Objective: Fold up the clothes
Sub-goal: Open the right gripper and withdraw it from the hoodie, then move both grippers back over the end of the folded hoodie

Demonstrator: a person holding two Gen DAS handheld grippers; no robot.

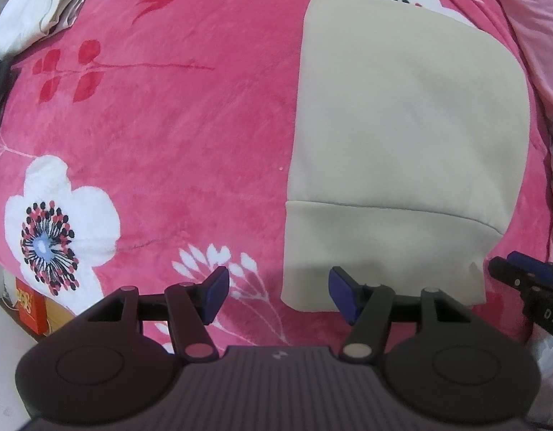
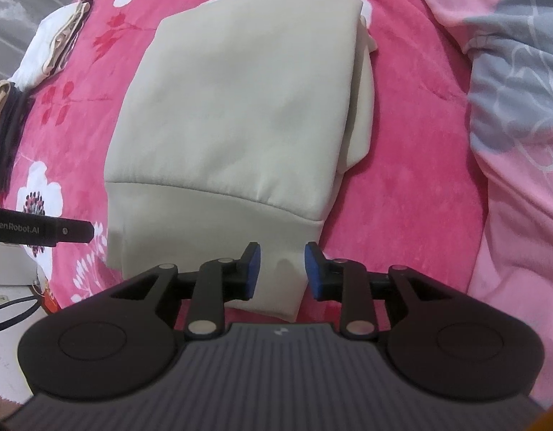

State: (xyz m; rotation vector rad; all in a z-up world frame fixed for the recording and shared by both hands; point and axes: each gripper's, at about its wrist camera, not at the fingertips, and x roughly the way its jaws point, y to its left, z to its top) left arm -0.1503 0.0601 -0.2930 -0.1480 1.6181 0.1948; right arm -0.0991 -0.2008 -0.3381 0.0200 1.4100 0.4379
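A cream garment lies folded into a rectangle on the pink flowered blanket, its ribbed hem towards me. It also shows in the right wrist view. My left gripper is open and empty, just off the hem's near left corner. My right gripper is open, its fingers on either side of the hem's near right corner, not closed on it. The right gripper also shows at the right edge of the left wrist view; the left gripper shows in the right wrist view.
A pile of folded white and tan clothes lies at the far left of the blanket. Dark and tan garments lie at the left edge. A pink and grey quilt is bunched on the right. A red box stands below the bed edge.
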